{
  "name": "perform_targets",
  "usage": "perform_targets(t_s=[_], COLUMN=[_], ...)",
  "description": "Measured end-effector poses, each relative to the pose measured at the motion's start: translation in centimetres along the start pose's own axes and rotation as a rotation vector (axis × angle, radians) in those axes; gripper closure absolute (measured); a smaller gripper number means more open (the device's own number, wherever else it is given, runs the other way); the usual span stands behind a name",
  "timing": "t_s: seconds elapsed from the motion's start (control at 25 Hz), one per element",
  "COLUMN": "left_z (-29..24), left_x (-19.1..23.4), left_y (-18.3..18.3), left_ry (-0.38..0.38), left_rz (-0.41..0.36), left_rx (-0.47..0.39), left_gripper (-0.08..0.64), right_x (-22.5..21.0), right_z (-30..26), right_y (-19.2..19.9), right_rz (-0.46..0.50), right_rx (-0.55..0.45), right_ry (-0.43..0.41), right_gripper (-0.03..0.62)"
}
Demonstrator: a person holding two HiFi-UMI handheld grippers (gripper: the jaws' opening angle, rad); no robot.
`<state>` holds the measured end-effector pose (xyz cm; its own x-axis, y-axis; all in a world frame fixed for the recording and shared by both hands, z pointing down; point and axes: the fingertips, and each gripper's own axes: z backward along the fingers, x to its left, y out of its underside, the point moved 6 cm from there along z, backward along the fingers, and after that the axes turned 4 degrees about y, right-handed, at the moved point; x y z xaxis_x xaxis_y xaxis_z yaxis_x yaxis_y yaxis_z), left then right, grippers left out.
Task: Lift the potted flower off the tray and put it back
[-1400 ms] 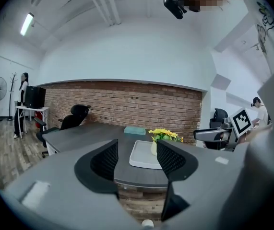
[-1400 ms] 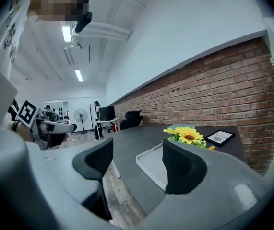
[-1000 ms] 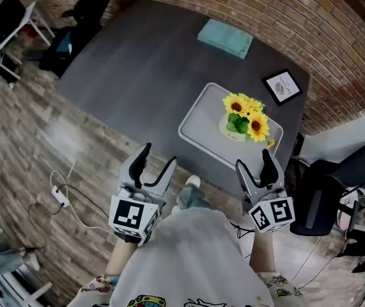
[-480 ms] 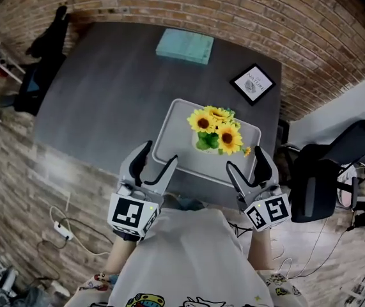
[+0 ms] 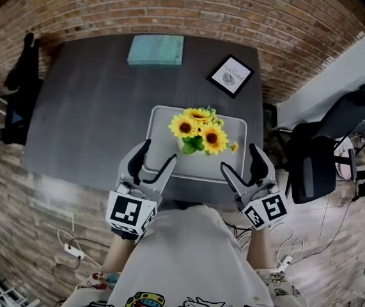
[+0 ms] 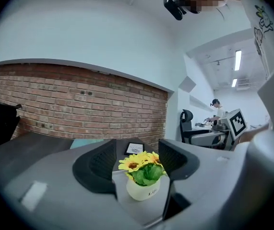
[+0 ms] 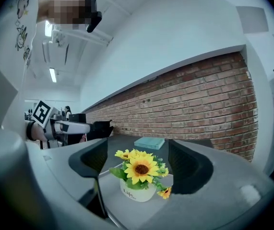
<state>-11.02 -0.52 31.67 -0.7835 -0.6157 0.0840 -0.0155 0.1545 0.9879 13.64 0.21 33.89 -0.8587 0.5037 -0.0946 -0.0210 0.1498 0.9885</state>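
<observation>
One dark table (image 5: 93, 107) bore one grey tray (image 5: 163, 123), two grippers hovered at the tray's near edge, left gripper (image 5: 158, 153) jaws apart, right gripper (image 5: 240, 160) jaws just opening wider, both empty, one teal book (image 5: 156, 50) and one framed print (image 5: 231, 75) lay beyond the tray, one potted flower (image 5: 198, 133) stood on the tray.

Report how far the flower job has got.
Done: nothing; the flower sits on the tray. In hand: left hand-held gripper and right hand-held gripper open, empty, at the tray's near edge; the right's jaws have just been opening. Left: grip, lift, replace.
</observation>
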Motion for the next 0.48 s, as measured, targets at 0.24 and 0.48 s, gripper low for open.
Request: perform_targets(t_s=[0.24, 0.48], left_z=[-1.1, -1.8], left_x=[0.1, 0.1], left_y=[0.4, 0.6], left_ry=[0.062, 0.104], left_rz=[-0.009, -0.008], left_rx=[0.019, 0.030], left_gripper=[0.278, 0.276], right_x=[0.3, 0.4], right_z=[0.2, 0.1], right_y=[0.5, 0.6], right_rz=[-0.002, 0.004], right_rx=[0.003, 0.008], right_ry=[0.029, 0.042], right_gripper=[0.200, 0.199])
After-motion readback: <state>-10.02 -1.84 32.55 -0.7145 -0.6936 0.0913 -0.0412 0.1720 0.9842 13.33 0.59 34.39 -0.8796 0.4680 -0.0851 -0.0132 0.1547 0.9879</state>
